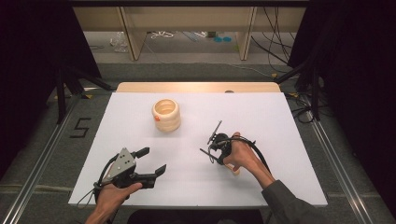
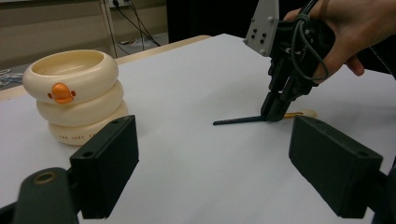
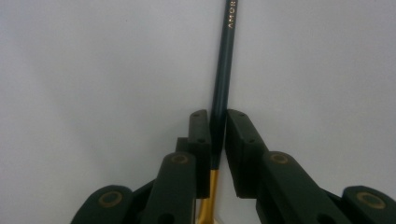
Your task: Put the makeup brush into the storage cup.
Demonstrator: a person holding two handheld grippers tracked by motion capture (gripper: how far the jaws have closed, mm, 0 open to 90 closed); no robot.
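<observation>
A dark blue pencil (image 3: 224, 70) with a gold band and pale eraser (image 2: 306, 113) lies low and level at the white tabletop (image 1: 261, 116), right of centre. My right gripper (image 1: 218, 156) points down at it, jaws closed on the shaft near the gold band (image 3: 217, 116). The pencil tip (image 2: 219, 122) sticks out toward the left. My left gripper (image 1: 152, 161) rests at the front left, open and holding nothing (image 2: 212, 140). A cream ringed cup (image 1: 166, 114) with an orange duck bill (image 2: 61, 92) stands upright at the back, left of centre.
The white board ends at a wooden strip (image 1: 196, 87) at the back. Dark stands and cables (image 1: 303, 93) flank the table on both sides. A number mark (image 1: 80, 127) sits on the floor at the left.
</observation>
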